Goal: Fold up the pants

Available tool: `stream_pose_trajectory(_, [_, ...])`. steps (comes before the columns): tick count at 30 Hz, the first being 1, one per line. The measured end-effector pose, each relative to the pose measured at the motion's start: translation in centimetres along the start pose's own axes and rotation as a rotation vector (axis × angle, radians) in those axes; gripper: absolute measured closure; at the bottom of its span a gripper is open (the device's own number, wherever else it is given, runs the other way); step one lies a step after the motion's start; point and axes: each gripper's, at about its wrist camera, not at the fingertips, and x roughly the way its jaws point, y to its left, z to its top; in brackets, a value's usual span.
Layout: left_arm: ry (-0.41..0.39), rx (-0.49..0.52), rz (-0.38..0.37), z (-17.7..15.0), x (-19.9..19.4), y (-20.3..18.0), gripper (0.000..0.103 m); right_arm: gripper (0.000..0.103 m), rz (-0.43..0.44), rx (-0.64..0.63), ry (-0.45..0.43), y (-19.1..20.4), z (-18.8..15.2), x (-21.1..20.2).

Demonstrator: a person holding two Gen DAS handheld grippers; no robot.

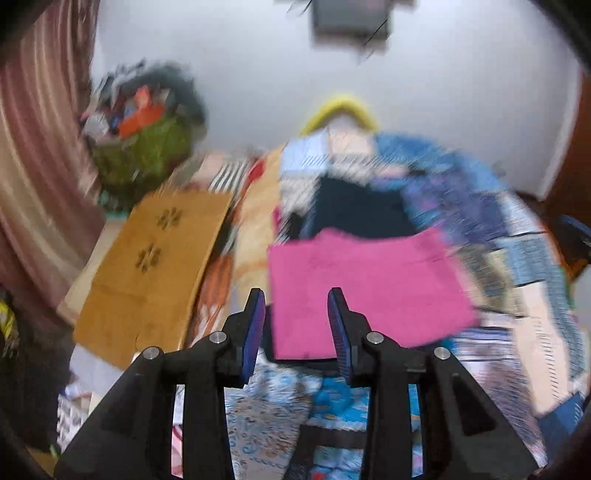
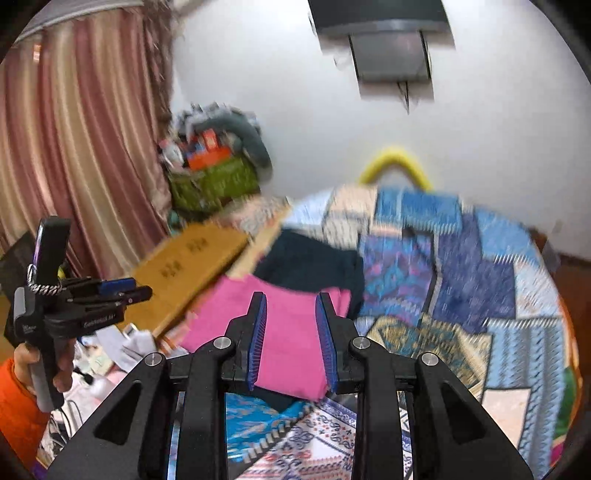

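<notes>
left gripper jaws parted, empty, right gripper likewise, both pointing downward

I'm looking at a plain white wall ahead, a dark box mounted high on it, blurred. Pink striped curtains hang on the left. A green basket stuffed with clutter sits in the corner, and a patchwork bedspread covers the bed
</notes>
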Motion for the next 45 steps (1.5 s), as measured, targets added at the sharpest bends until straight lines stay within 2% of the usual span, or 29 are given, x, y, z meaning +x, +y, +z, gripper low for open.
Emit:
stream_pose_trajectory(5, [-0.197,0.034,-0.056,-0.9,-11.0,-2.5,0.067,0.079,0.038,-0.057,-0.147,3.5,0.6,-8.3])
stream_pose_trajectory(10, [-0.364,0.043,-0.043,-3.3,-19.5,-4.2,0.067,0.079,0.054,-0.105,-0.262,6.7,-0.8,-14.5])
stream_pose_trajectory(13, [-0.470,0.033,-0.038,-5.3,-23.7,-5.2,0.067,0.079,0.057,-0.134,-0.319,8.5,-2.1,-17.6])
stream_pose_trajectory(16, [-0.521,0.015,-0.038,-7.0,-26.3,-5.8,0.063,0.078,0.042,-0.162,-0.362,10.0,-3.3,-19.7])
stream_pose_trajectory(17, [-0.529,0.008,-0.039,-7.5,-26.9,-6.0,0.058,0.077,0.033,-0.170,-0.375,10.5,-3.7,-20.4])
stream_pose_trajectory(18, [-0.539,0.000,-0.034,-7.9,-27.3,-6.0,0.056,0.070,0.024,-0.172,-0.389,10.8,-4.0,-20.9])
stream_pose_trajectory(19, [-0.557,-0.010,-0.020,-8.5,-28.0,-6.2,0.050,0.058,0.018,-0.169,-0.399,10.9,-4.2,-21.3])
stream_pose_trajectory(21, [-0.573,-0.016,-0.020,-9.5,-28.9,-6.3,0.038,0.043,0.001,-0.153,-0.432,10.8,-4.7,-21.8])
stream_pose_trajectory(23, [-0.582,-0.030,-0.029,-10.1,-29.5,-6.2,0.021,0.037,-0.016,-0.133,-0.450,10.6,-5.0,-21.9])
stream_pose_trajectory(25, [-0.585,-0.041,-0.041,-10.5,-30.0,-6.1,0.016,0.031,-0.022,-0.109,-0.451,10.3,-5.1,-21.9])
stream_pose_trajectory(27, [-0.586,-0.043,-0.032,-10.7,-30.3,-6.0,0.012,0.017,-0.036,-0.092,-0.452,10.0,-5.0,-21.7])
stream_pose_trajectory(29, [-0.593,-0.052,-0.017,-10.9,-30.4,-5.8,0.004,0.010,-0.056,-0.084,-0.454,10.0,-5.0,-21.7])
stream_pose_trajectory(31, [-0.592,-0.059,-0.016,-11.1,-30.6,-5.8,0.002,0.000,-0.070,-0.080,-0.455,10.2,-5.4,-22.1])
stream_pose_trajectory(45, [-0.581,-0.064,-0.025,-11.8,-30.3,-5.6,0.000,0.000,-0.094,-0.102,-0.442,10.6,-6.6,-23.0])
